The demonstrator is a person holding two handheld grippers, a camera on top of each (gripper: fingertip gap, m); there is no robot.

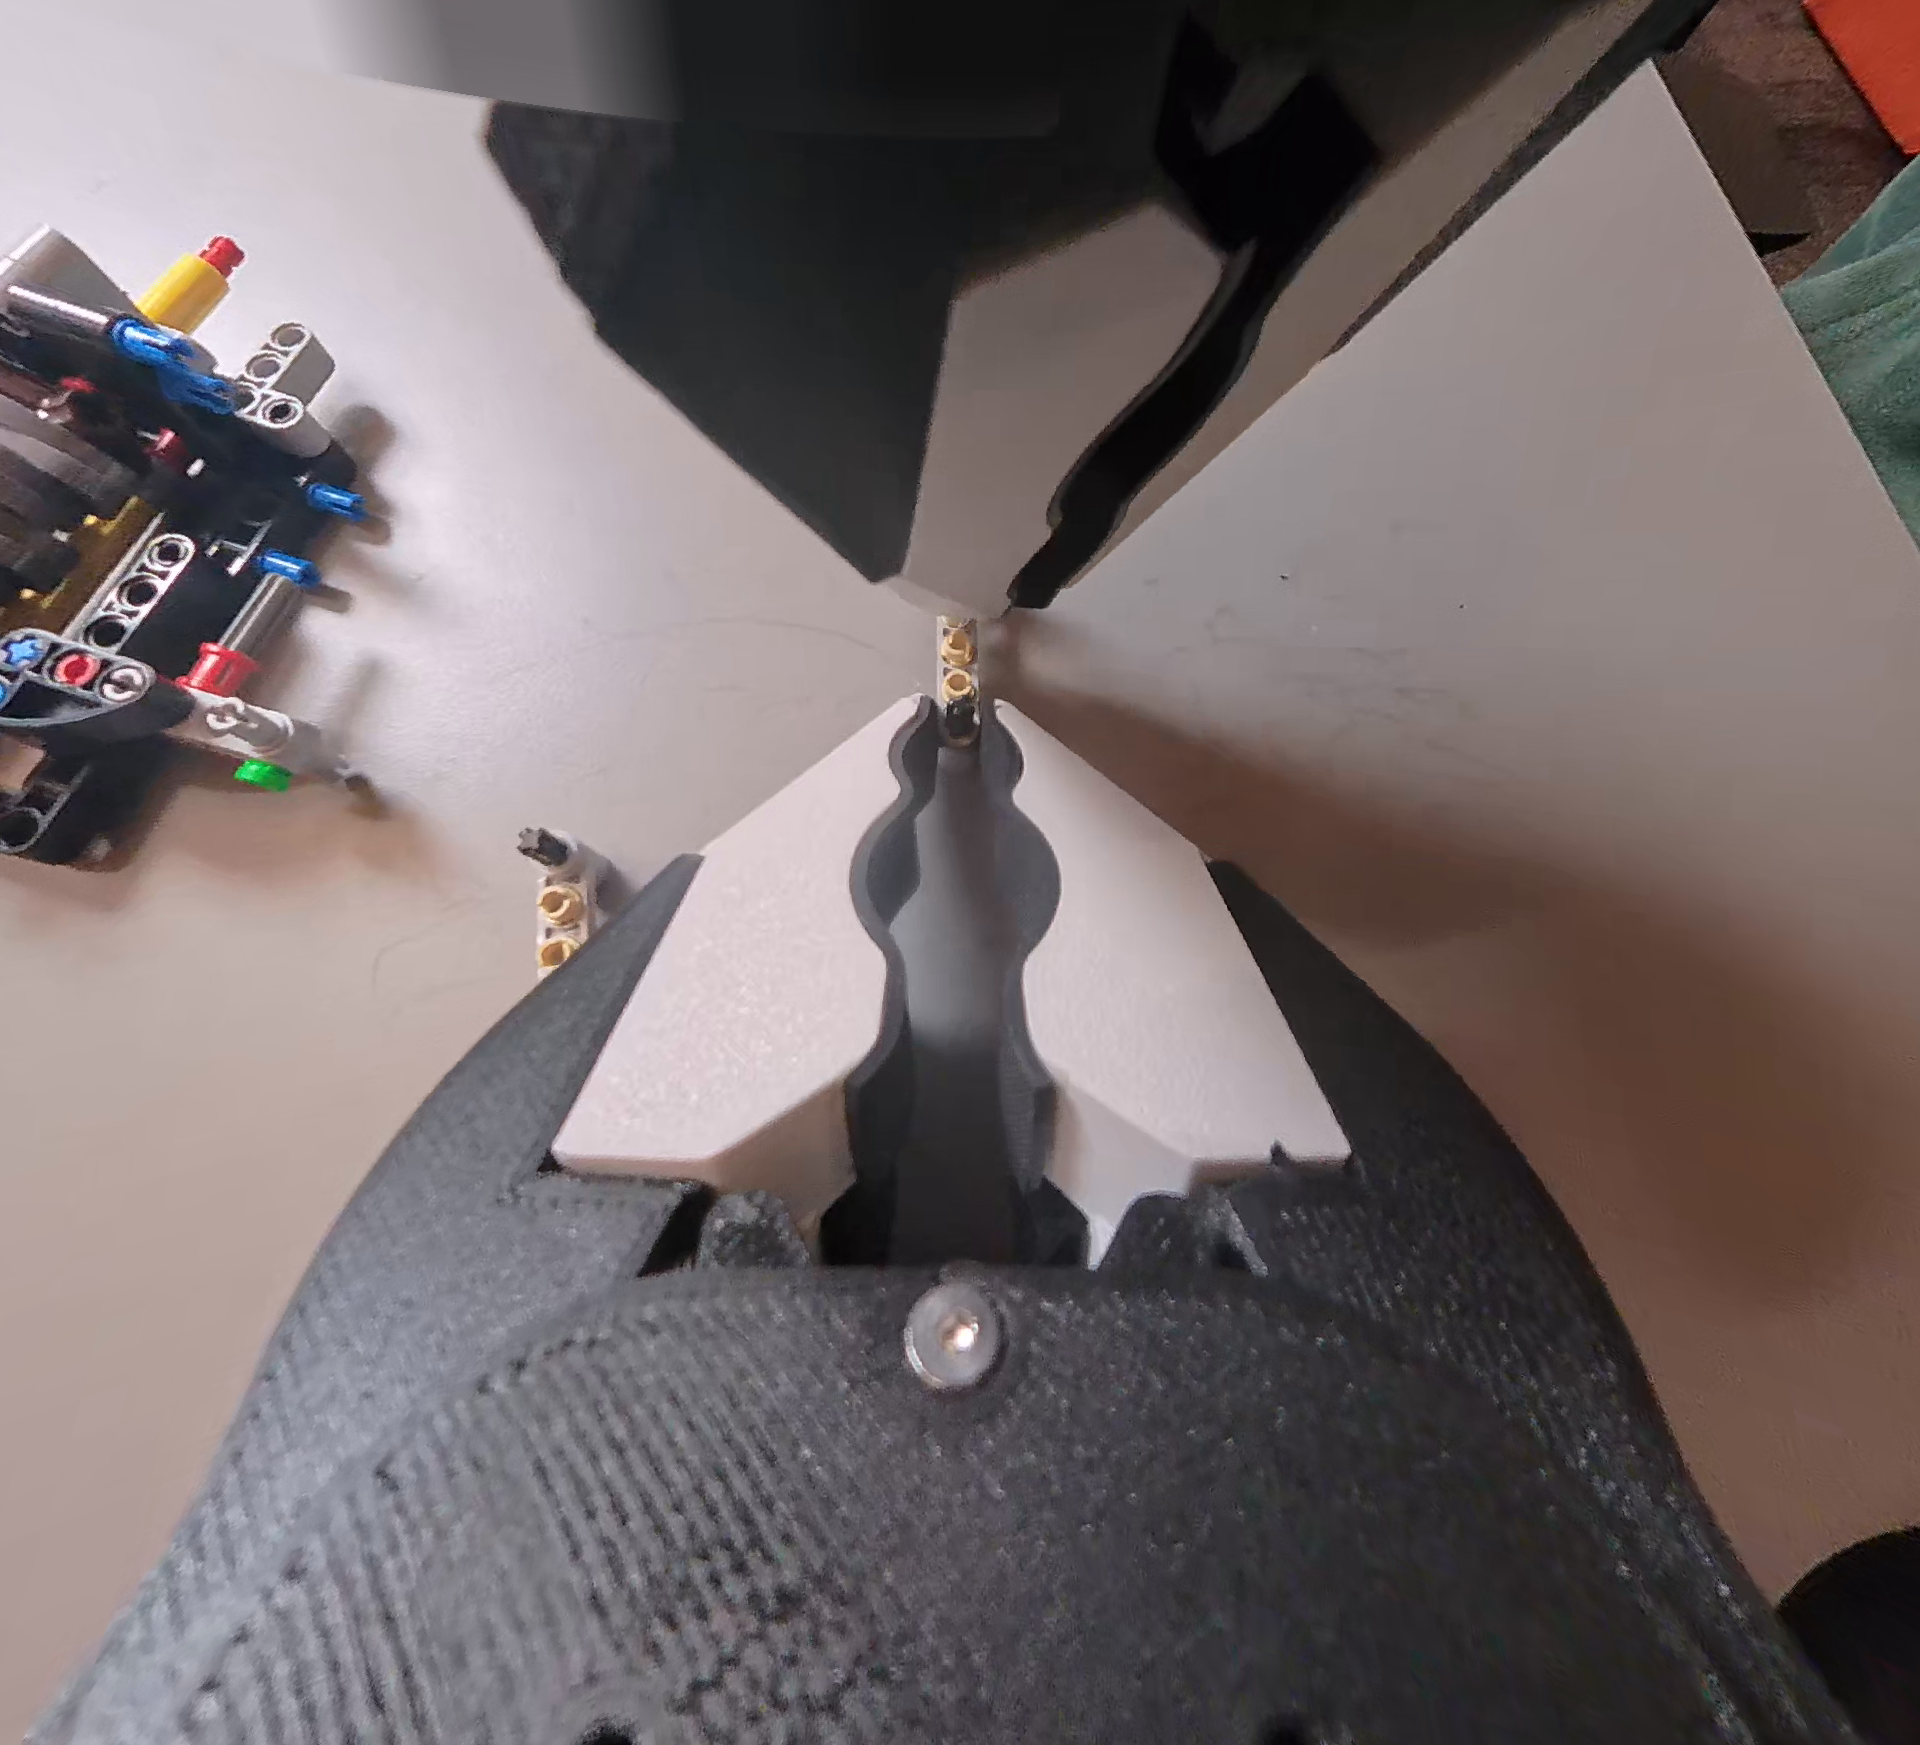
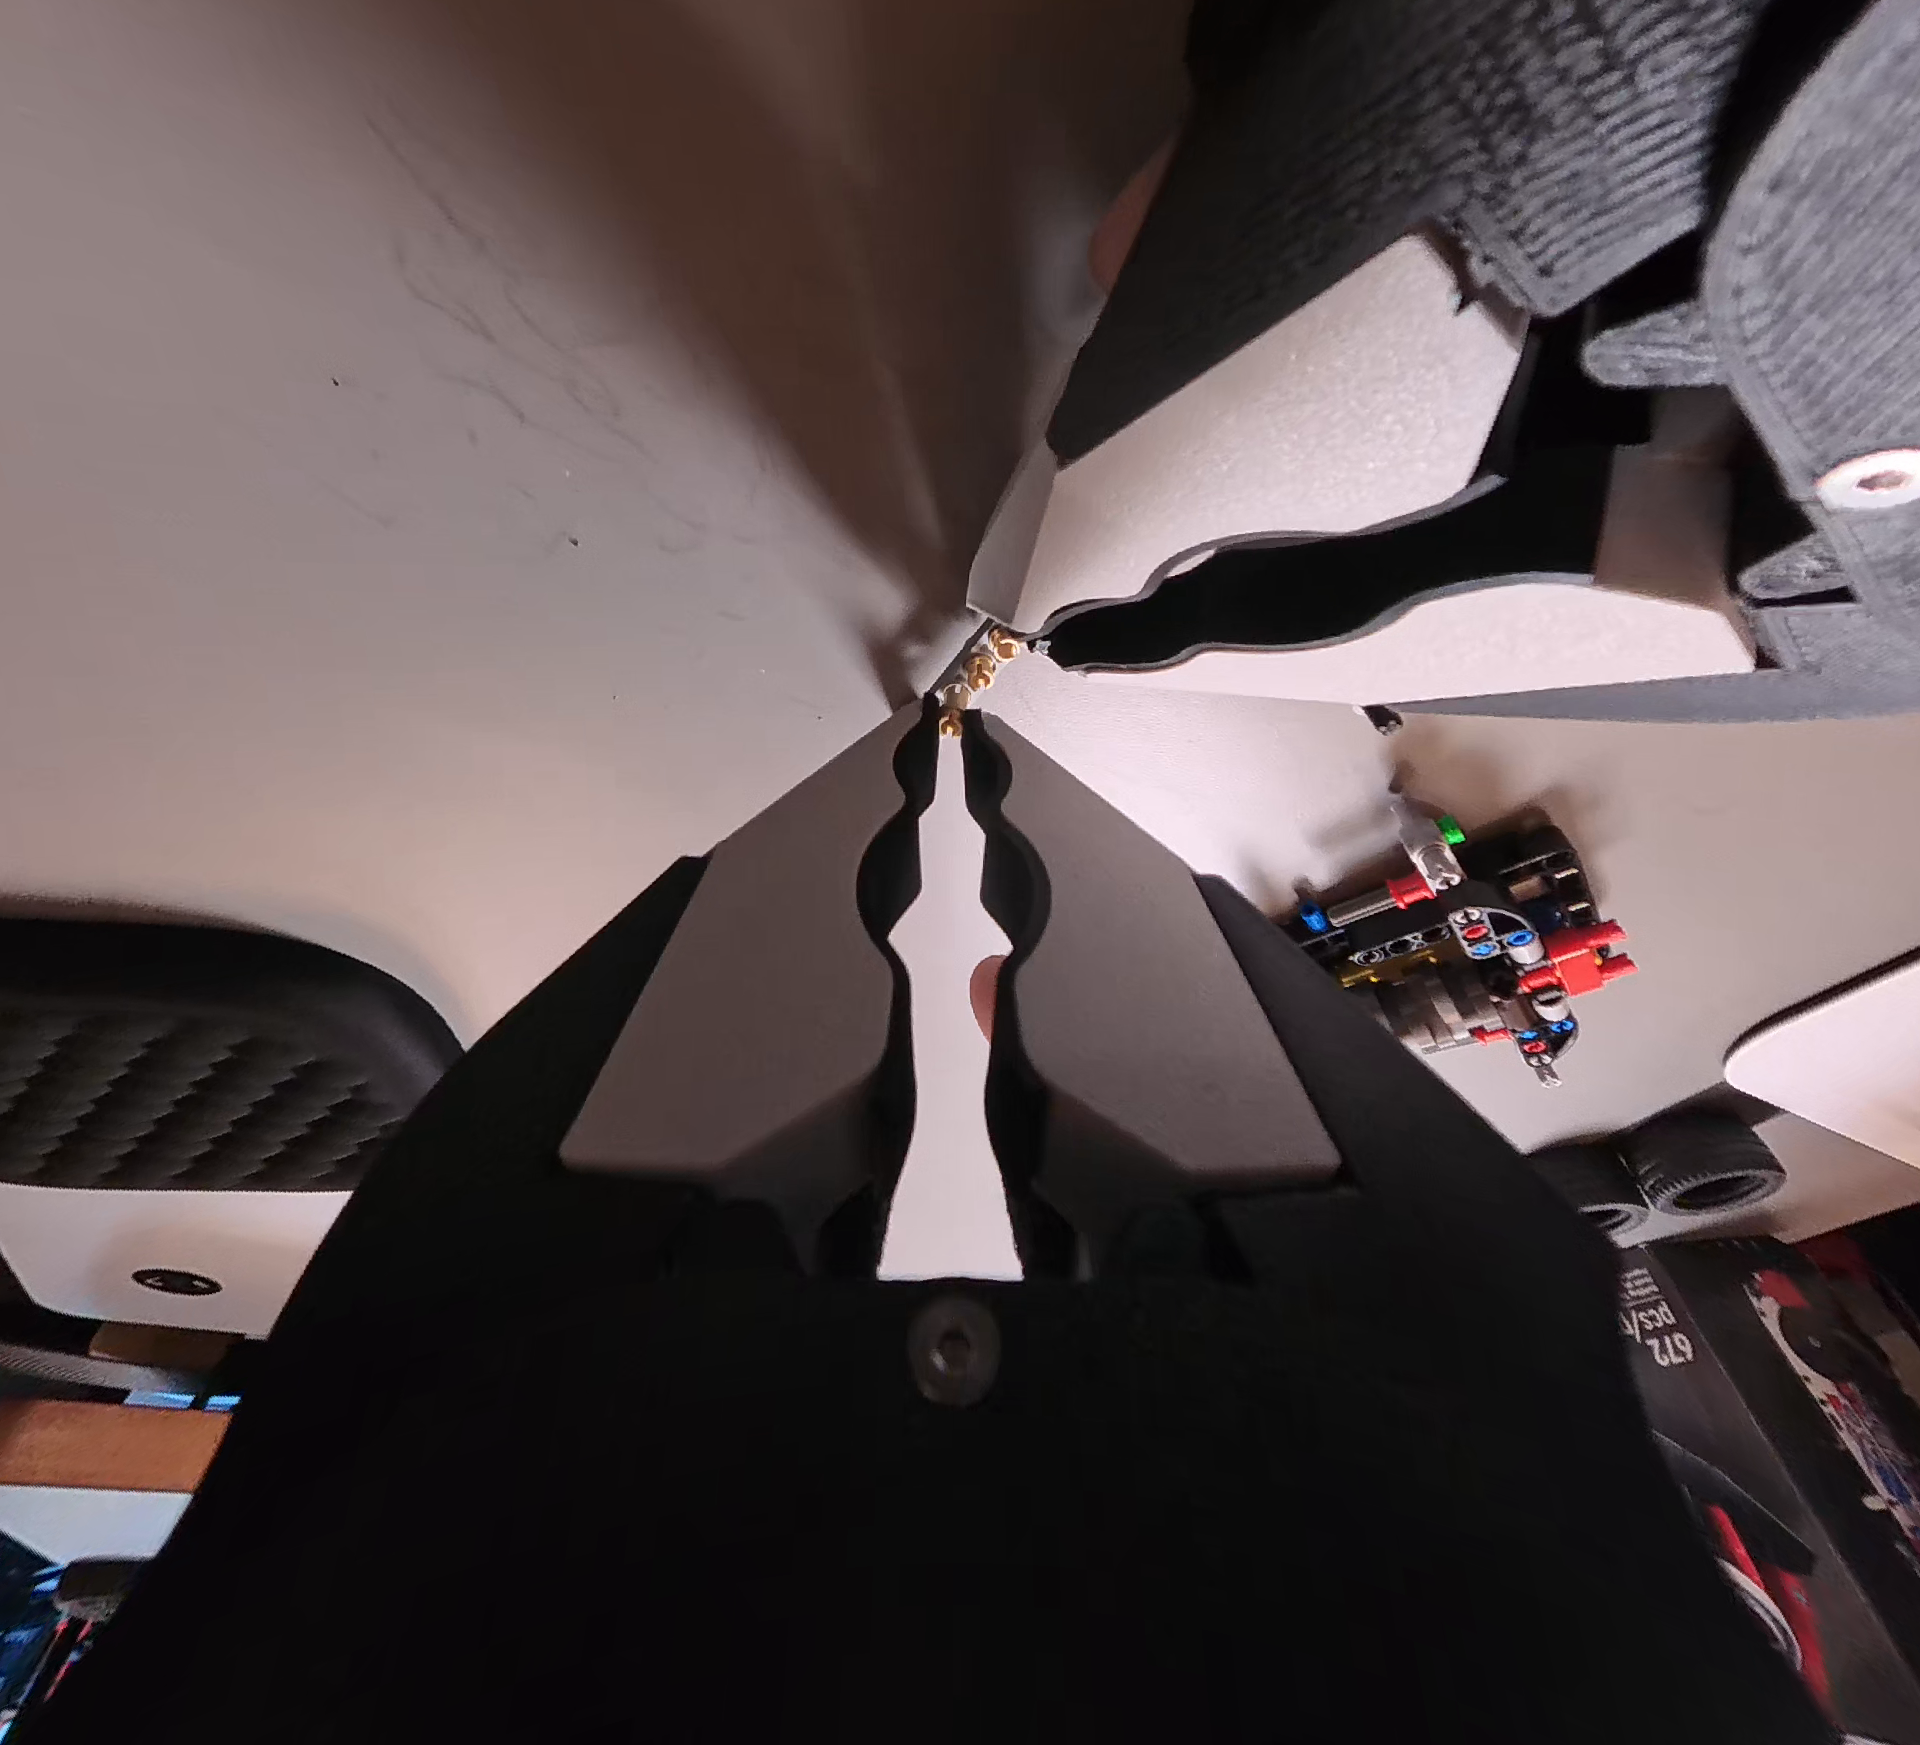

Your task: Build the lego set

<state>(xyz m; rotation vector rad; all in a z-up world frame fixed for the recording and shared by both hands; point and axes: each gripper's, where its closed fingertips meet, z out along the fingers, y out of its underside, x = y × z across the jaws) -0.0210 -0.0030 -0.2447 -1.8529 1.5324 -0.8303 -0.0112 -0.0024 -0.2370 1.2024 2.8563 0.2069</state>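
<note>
Jaws of the left gripper (image 1: 958,721) are pressed together on one end of a small grey beam (image 1: 956,656) with tan pins in its holes. Jaws of the right gripper (image 2: 948,716) pinch the other end of the same beam (image 2: 977,672), so the piece is held between the two tips, which meet nose to nose just above the pale bench (image 1: 1403,677). In the left wrist view the right gripper (image 1: 966,599) comes down from above. A second grey beam with tan pins (image 1: 566,906) lies on the bench just beside the left gripper. Farther to the side stands the partly built model (image 1: 145,552), with black, grey, blue, red and yellow parts. Near the bench edge in the right wrist view lie black tyres (image 2: 1704,1176) and a dark box (image 2: 1766,1446).
</note>
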